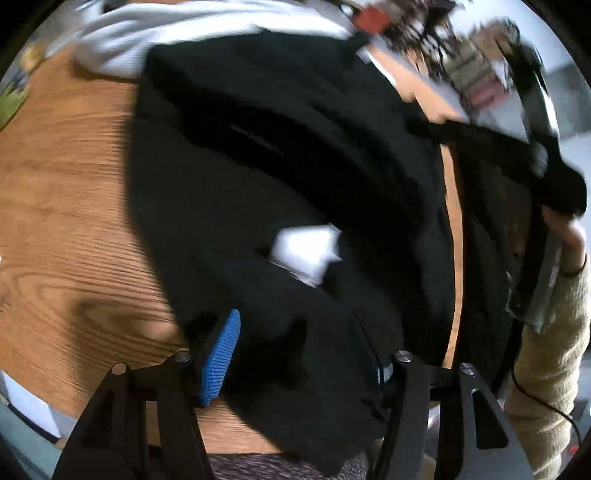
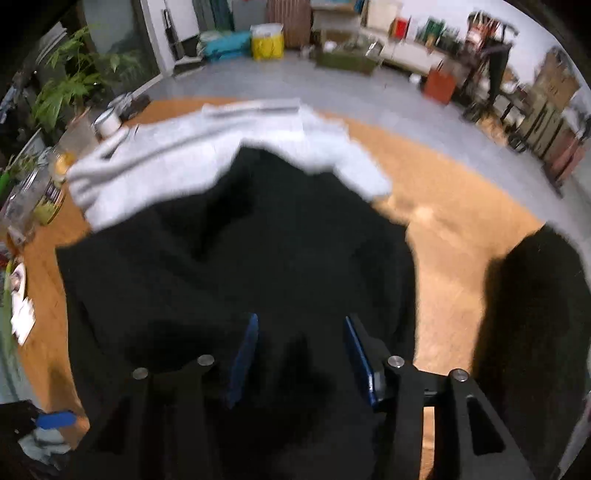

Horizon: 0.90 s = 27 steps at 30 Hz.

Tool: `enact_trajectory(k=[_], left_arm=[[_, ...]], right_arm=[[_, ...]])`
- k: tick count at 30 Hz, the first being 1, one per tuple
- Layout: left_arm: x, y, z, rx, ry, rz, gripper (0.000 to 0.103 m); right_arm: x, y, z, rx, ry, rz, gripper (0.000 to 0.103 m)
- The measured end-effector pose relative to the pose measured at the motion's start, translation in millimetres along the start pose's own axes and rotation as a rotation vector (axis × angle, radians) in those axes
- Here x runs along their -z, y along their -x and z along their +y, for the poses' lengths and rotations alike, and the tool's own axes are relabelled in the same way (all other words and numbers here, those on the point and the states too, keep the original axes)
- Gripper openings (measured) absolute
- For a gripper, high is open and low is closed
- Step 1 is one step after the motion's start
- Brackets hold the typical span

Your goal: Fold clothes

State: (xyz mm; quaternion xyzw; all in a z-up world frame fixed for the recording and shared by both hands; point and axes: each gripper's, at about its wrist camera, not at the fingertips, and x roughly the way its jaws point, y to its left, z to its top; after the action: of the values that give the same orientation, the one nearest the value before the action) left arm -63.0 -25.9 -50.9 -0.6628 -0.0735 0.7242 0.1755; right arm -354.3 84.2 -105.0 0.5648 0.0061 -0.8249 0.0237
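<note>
A black garment (image 1: pixel 280 177) lies on the wooden table (image 1: pixel 66 206), with a white label (image 1: pixel 306 251) showing on it. It also fills the right wrist view (image 2: pixel 236 266). My left gripper (image 1: pixel 303 354) has its blue pads wide apart over the garment's near edge, and cloth drapes between them. My right gripper (image 2: pixel 299 350) is open above the black cloth, which lies between its fingers. In the left wrist view the other gripper (image 1: pixel 543 155) shows at the right with black cloth stretched up to it. The frames are blurred.
A light grey garment (image 2: pixel 207 155) lies folded behind the black one, also in the left wrist view (image 1: pixel 177 33). Jars, a tape roll (image 2: pixel 107 122) and papers sit along the table's left edge. A dark shape (image 2: pixel 535 317) stands at the right.
</note>
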Motion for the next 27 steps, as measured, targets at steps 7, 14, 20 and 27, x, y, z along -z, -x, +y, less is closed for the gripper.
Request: enact_trajectory(k=[7,14,20,27], left_arm=[[23,-36,-71,-0.177,-0.191,0.120,0.061],[50,-63,-77,-0.299,-0.248,0.164,0.058],[50,-34,-38,-0.119,-0.158,0.079,0.008],[70,18,31,-0.039,-0.004,-0.039,0.007]], right_arm=[[16,-3,0,-0.063,0.048,0.014,0.054],[13,2,5,-0.092,0.087,0.002,0.059],[12,6,12,-0.098,0.097,0.005,0.062],[-4,11,4,-0.073,0.053,-0.009,0.066]])
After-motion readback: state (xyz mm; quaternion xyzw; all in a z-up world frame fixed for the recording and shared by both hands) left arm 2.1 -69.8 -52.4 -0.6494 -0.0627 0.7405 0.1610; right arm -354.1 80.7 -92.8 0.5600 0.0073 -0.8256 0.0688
